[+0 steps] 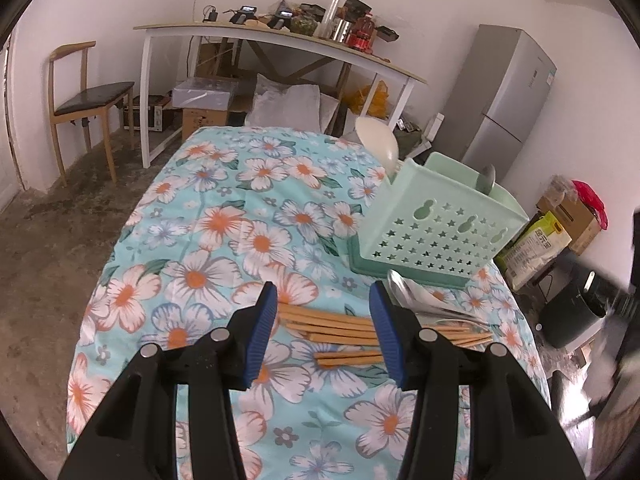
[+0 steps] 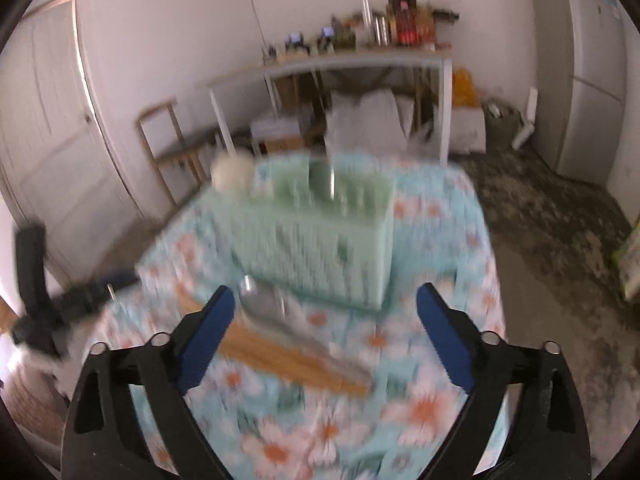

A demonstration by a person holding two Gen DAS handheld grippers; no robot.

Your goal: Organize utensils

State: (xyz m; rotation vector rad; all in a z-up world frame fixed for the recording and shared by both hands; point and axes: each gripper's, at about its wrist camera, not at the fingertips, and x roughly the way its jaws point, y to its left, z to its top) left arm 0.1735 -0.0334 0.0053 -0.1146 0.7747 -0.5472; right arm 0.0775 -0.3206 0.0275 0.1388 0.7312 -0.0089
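Left gripper (image 1: pixel 323 334): jaws part-way open, gripping nothing. The ribbed blue pads (image 1: pixel 262 334) hang above a loose bundle of wooden chopsticks (image 1: pixel 340 330); whether a pad touches them cannot be told from this view.

Right gripper (image 2: pixel 324 334): jaws spread wide and released, nothing between them. This view is heavily blurred, so fine detail is unreliable.

Counter (image 1: pixel 224 216): covered by a light-blue cloth printed with white and orange flowers, slightly creased.

Chopsticks: square-section, pale wood, lying flat and roughly parallel near the counter's near right area, tips fanning out toward the right edge.

Metal spoons (image 1: pixel 416 298): polished steel, bowls overlapping, lying just beyond the chopsticks and resting partly on them. The spoon bowls lie close against the base of the utensil holder (image 1: pixel 436 232).

Utensil holder: mint-green plastic, box-shaped, front wall perforated with star-shaped holes and gourd-shaped slots, seated on a darker green drip tray (image 1: pixel 356 264). It stands at the right side of the counter, toward the far edge. A white ladle (image 1: pixel 378 144), smooth and rounded, stands upright in its far-left compartment; a grey spoon handle (image 1: pixel 488 178) protrudes from a compartment further right.
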